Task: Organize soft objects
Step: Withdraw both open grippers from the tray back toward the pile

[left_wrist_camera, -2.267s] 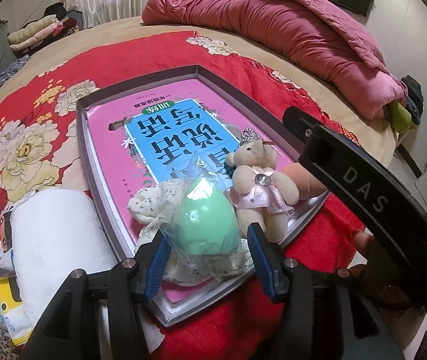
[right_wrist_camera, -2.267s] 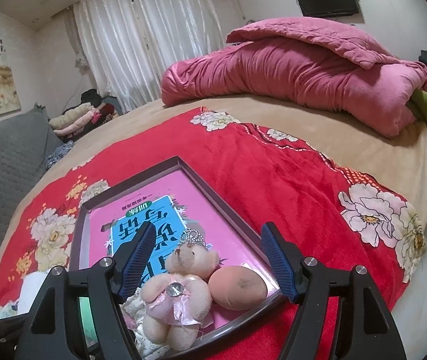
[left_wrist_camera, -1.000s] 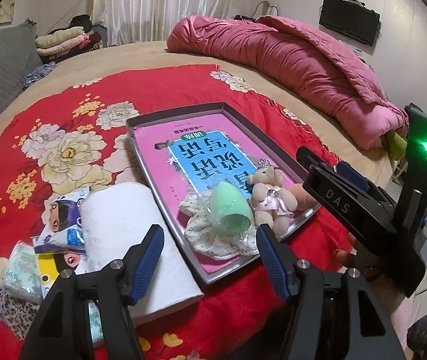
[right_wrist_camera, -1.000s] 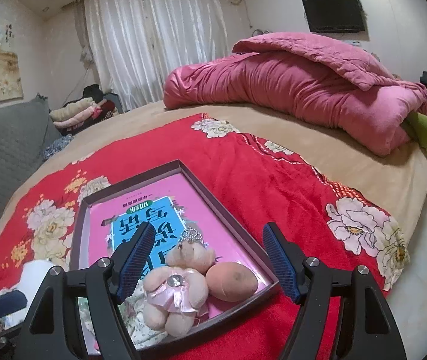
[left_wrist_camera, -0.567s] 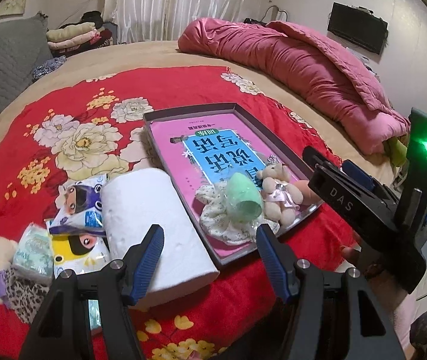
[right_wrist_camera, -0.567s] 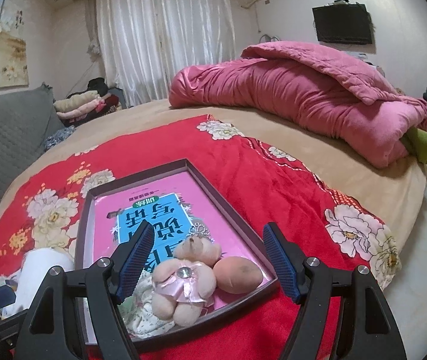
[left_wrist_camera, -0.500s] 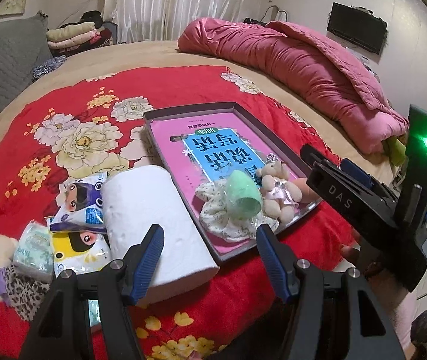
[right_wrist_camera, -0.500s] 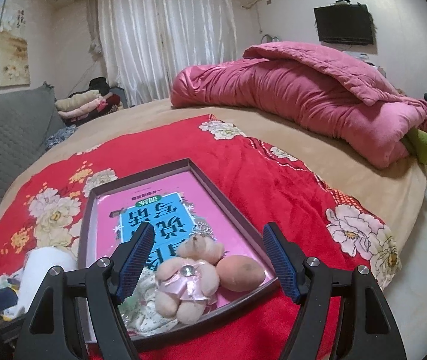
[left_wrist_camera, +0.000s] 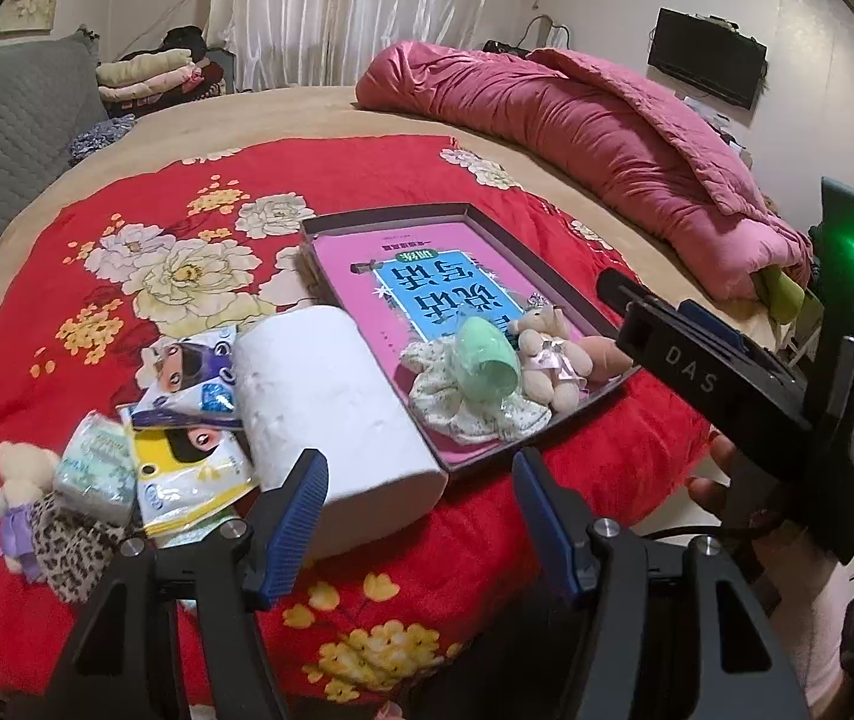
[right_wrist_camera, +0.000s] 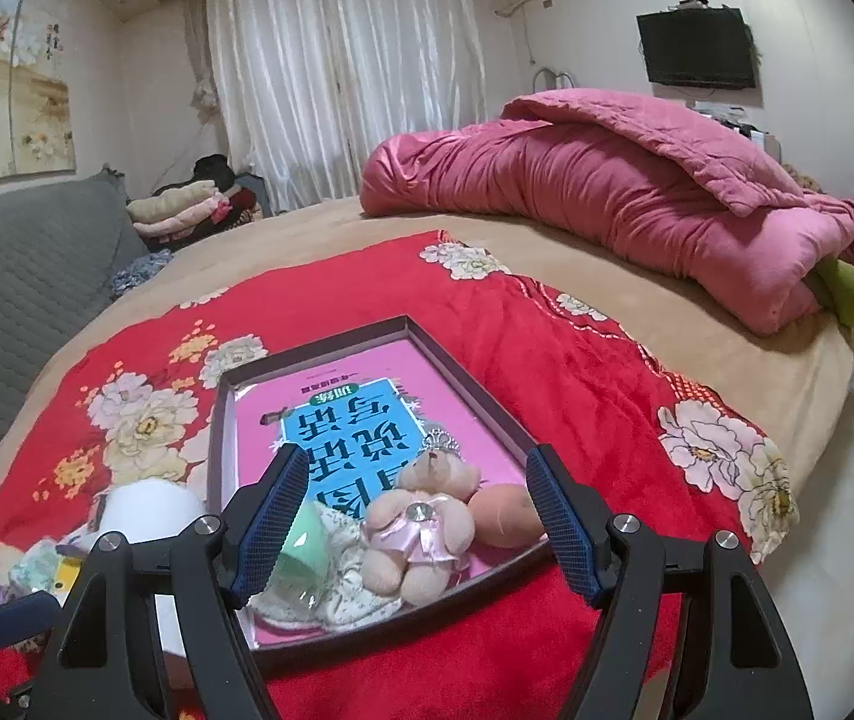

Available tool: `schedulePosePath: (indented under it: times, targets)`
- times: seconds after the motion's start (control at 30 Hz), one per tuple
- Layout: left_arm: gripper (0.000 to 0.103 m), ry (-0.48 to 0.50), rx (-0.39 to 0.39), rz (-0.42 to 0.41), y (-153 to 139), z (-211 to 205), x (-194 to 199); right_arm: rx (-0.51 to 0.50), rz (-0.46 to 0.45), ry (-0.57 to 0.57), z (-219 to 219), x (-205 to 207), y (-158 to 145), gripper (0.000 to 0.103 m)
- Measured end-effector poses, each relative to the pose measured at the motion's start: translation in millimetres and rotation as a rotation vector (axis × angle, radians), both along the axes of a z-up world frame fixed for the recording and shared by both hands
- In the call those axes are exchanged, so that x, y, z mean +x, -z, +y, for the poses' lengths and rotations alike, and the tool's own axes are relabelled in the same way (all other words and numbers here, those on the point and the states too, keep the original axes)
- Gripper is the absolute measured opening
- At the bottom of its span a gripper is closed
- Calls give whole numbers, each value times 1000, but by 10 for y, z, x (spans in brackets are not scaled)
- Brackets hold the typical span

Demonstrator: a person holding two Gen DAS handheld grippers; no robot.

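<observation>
Left wrist view, from left to right: a small cream teddy bear in a leopard-print skirt (left_wrist_camera: 21, 510) lies at the edge of the red floral blanket (left_wrist_camera: 144, 228), touching a heap of printed tissue packets (left_wrist_camera: 186, 420). Next comes a large white paper roll (left_wrist_camera: 330, 402) on its side, just beside the shallow dark-rimmed tray with a pink lining (left_wrist_camera: 457, 213). In the tray's near corner sit a floral cloth pouch (left_wrist_camera: 469, 414), a mint-green egg-shaped sponge (left_wrist_camera: 484, 354), a beige teddy bear in a pink dress (left_wrist_camera: 547, 360) and a peach sponge (right_wrist_camera: 502, 516). The left gripper (left_wrist_camera: 417, 516) hangs wide and empty above the blanket. The right gripper (right_wrist_camera: 411, 522) stands equally wide, holding nothing, in front of the tray.
</observation>
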State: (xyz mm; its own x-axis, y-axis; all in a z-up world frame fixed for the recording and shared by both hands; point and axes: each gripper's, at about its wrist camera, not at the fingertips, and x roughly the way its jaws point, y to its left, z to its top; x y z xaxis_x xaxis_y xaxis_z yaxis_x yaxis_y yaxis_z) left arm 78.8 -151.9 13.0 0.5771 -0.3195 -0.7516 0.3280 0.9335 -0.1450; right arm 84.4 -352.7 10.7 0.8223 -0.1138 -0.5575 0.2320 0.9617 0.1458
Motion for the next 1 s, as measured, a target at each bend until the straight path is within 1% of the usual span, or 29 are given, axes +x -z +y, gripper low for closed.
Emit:
schedulePosePath:
  times: [0.1, 0.2, 0.4, 0.53, 0.77, 1.0]
  targets:
    - [64, -14, -11, -5, -30, 92, -61, -17, -7, -11, 61, -81, -65, 76]
    - [64, -32, -27, -7, -59, 201, -116, -48, -34, -30, 160, -185, -162, 76]
    - [63, -75, -35, -12, -111, 424, -201, -77, -58, -109, 412, -335, -306, 76]
    - [63, -107, -37, -28, -164, 594, -253, -126, -80, -163, 641, -404, -391, 76]
    - [63, -170, -52, -28, -179, 906, -324, -95, -72, -284, 985, -525, -499, 76]
    - [63, -218, -62, -13, -135, 1135, -377, -134, -66, -353, 1266, -620, -535, 76]
